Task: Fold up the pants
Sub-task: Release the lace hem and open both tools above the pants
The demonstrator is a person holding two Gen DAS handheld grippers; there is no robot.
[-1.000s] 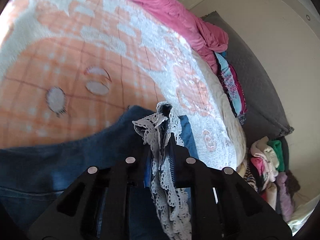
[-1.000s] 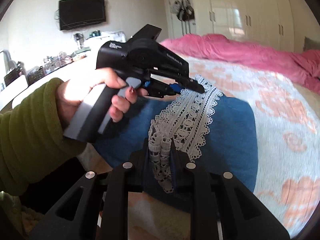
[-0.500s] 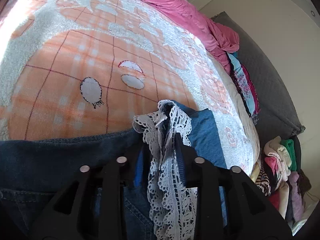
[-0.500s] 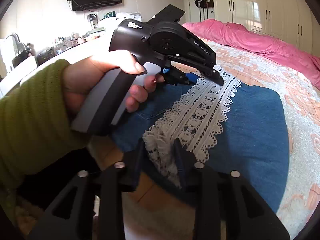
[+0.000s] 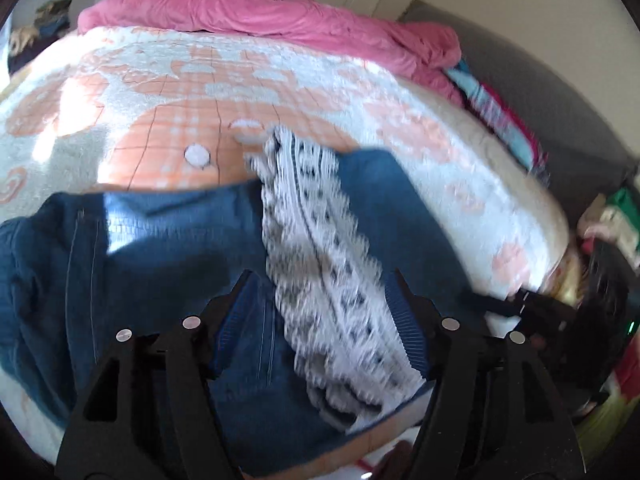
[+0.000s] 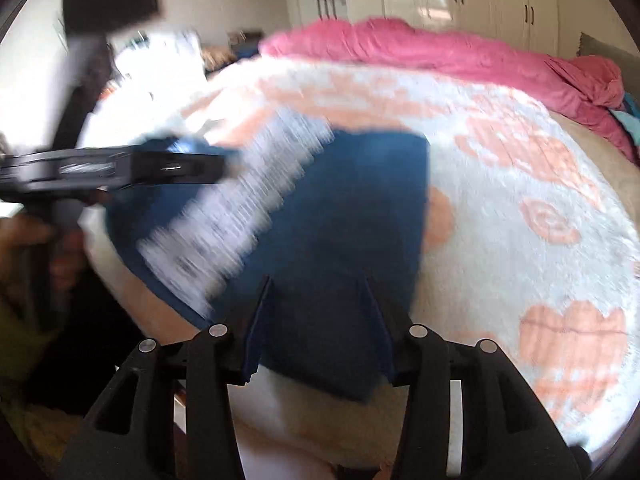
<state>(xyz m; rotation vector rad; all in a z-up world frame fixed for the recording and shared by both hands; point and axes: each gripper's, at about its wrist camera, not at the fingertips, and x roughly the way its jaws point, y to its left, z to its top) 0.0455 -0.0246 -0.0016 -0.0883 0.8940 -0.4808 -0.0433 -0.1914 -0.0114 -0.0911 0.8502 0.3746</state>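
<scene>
Releasing is under way: both left tongs and right tongs, just opened, are best drawn clear so the lace-trimmed blue denim pants stay folded flat on the bed.

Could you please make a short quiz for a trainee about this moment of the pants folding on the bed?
1. True or false: the left gripper is clamped on the lace trim.
2. What lies along the far edge of the bed? A) pink duvet B) green towel C) brown pillow
3. Fill in: the blue pants lie on a white and ____ blanket.

Key
1. False: its jaws stand apart, and have just been opening; the lace lies loose between them. The right gripper has just been opening too, over plain denim.
2. A
3. orange
</scene>
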